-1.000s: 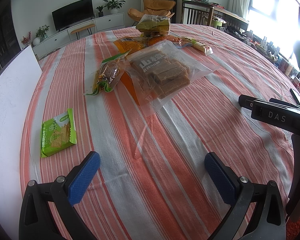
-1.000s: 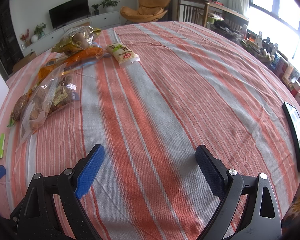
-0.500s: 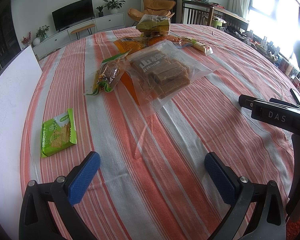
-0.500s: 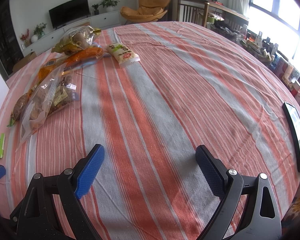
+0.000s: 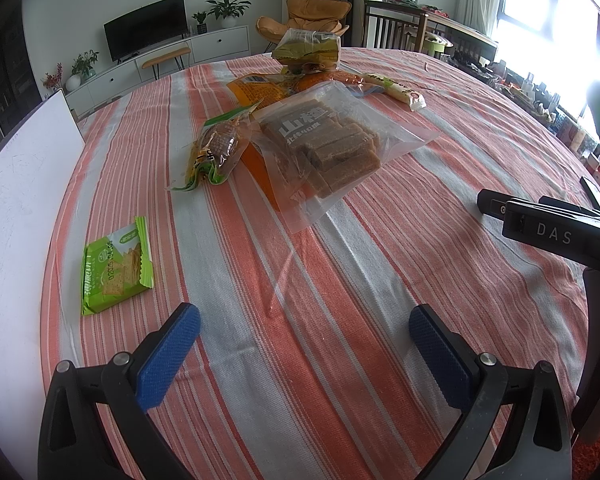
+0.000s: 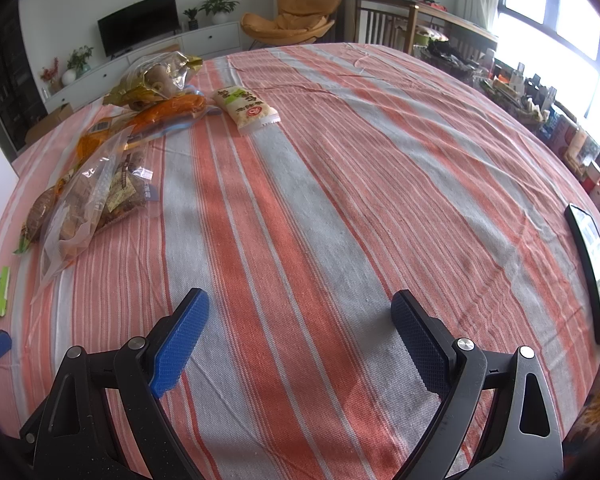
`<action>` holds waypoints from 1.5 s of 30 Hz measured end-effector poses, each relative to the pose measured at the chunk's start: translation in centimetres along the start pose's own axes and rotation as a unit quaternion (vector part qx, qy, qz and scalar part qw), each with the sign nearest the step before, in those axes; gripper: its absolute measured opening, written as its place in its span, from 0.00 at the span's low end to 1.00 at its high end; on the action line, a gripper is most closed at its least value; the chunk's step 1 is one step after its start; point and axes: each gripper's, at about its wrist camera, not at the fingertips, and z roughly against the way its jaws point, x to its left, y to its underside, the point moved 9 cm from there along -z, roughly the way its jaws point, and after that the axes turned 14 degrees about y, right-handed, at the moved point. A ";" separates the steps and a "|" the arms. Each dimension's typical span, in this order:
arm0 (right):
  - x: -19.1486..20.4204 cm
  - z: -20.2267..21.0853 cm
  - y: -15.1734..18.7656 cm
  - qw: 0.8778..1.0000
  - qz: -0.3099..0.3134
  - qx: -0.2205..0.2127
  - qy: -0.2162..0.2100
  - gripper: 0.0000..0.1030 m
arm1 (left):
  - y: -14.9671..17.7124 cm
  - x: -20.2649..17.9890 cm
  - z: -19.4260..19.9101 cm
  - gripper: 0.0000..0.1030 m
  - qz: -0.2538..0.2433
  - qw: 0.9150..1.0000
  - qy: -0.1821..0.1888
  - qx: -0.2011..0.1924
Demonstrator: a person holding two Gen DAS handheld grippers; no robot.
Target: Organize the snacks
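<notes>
nothing is picked up yet, so you're at the start: your left gripper (image 5: 304,346) hangs wide and empty over the striped tablecloth (image 5: 340,360), with one green cracker packet (image 5: 116,266) lying apart at its left. reach there first, i'd judge. further right sit one clear bag of brown bars (image 5: 328,148) and one white rice-cracker packet (image 6: 246,110); your right gripper (image 6: 300,336) is also wide and empty.

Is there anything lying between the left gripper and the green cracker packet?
Nothing visible. Only bare striped cloth lies between the open left gripper and the green packet, which sits alone, apart from the snack pile.
</notes>
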 end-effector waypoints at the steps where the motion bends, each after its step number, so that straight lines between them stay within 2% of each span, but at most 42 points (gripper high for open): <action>1: 0.0 0.0 0.0 1.000 0.000 0.000 0.000 0.92 | 0.0 0.0 0.0 1.00 0.000 1.000 0.000 0.000; 28: 0.0 0.0 0.0 1.000 0.000 0.000 0.000 0.92 | 0.0 0.0 0.1 1.00 0.000 1.000 0.001 -0.001; 30: 0.0 0.0 0.0 1.000 0.000 0.000 0.000 0.92 | 0.5 -0.1 0.3 1.00 -0.002 1.000 0.001 0.014; 32: -0.1 0.0 0.0 1.000 0.000 0.000 0.000 0.92 | 1.6 -0.4 1.3 1.00 0.013 0.999 0.020 0.043; 35: -0.1 0.0 0.0 1.000 0.000 0.000 0.000 0.92 | 2.9 -1.1 3.9 1.00 0.062 0.991 0.103 0.065; 37: -0.1 0.0 0.0 1.000 0.000 0.000 0.000 0.92 | 2.2 -0.6 5.8 1.00 0.090 0.985 0.132 0.070; 39: 0.0 0.0 0.0 1.000 0.000 0.000 0.000 0.92 | 0.4 0.7 7.2 1.00 0.090 0.986 0.121 0.075; 42: 0.0 0.0 0.0 1.000 0.000 0.000 0.000 0.92 | -2.7 4.2 7.7 1.00 0.081 0.990 0.056 0.104; 43: 0.0 0.0 0.0 1.000 0.000 0.000 0.000 0.92 | -3.4 5.8 7.5 0.99 0.100 0.988 0.032 0.109; 45: 0.0 0.0 0.0 1.000 0.000 0.000 0.000 0.92 | -4.2 7.6 6.5 0.98 0.143 0.983 0.030 0.108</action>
